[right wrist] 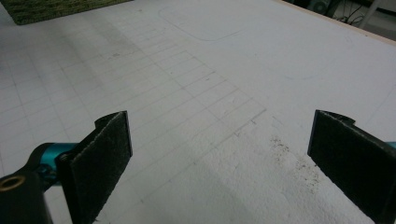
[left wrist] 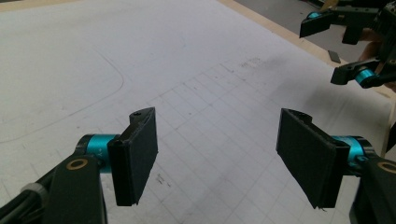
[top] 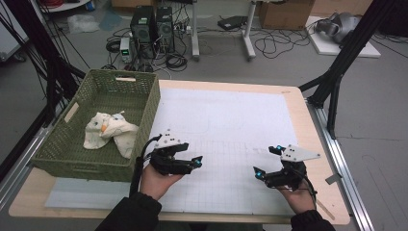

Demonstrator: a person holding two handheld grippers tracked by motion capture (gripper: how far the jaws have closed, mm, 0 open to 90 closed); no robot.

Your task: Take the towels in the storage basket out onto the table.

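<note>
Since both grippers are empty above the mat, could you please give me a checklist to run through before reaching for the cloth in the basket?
1. Left gripper open, nothing between its jaws: ok.
2. Right gripper open, nothing held: ok.
3. Cloth lies inside the green basket: ok.
4. Basket wall stands between left gripper and cloth; reach over it: not ok for a straight path.
5. Cloth's folds and best grasp edge: cannot tell.

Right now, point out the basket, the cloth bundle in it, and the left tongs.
basket (top: 153, 107): high view, on its green woven right wall.
cloth bundle (top: 111, 131): high view, on the middle of the cream fabric.
left tongs (left wrist: 217, 156): left gripper view, midway between the two open black pads.
</note>
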